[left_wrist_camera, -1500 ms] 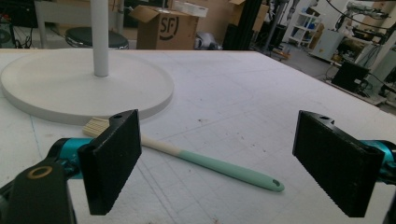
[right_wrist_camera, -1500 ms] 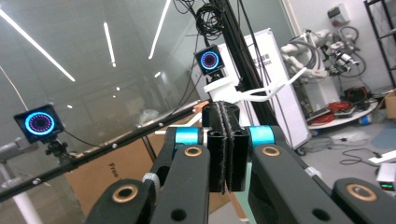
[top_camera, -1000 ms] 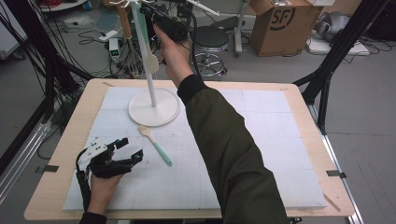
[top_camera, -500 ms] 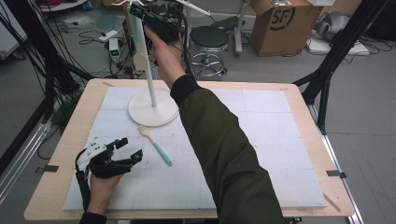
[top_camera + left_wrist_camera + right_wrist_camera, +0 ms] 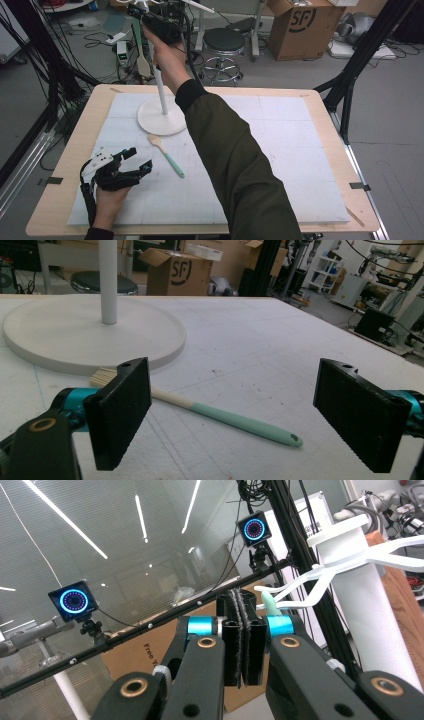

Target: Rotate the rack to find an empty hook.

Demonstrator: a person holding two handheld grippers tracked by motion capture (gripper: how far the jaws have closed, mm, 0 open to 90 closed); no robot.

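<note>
R hand-held gripper (image 5: pixel 243 645) closed, raised by rack (image 5: pixel 350 555) — spatula (image 5: pixel 166 156) on table.

A round black stool (image 5: pixel 224 42) stands on the floor beyond the tabletop (image 5: pixel 327 165); right of the stool sits an open cardboard box (image 5: pixel 299 26), left of it a power strip (image 5: pixel 122 52)

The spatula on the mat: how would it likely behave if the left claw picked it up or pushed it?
The spatula lies flat, so it probably slides rather than rolls. Its slim mint handle suggests it is light. The smooth handle may slip between the pads.
</note>
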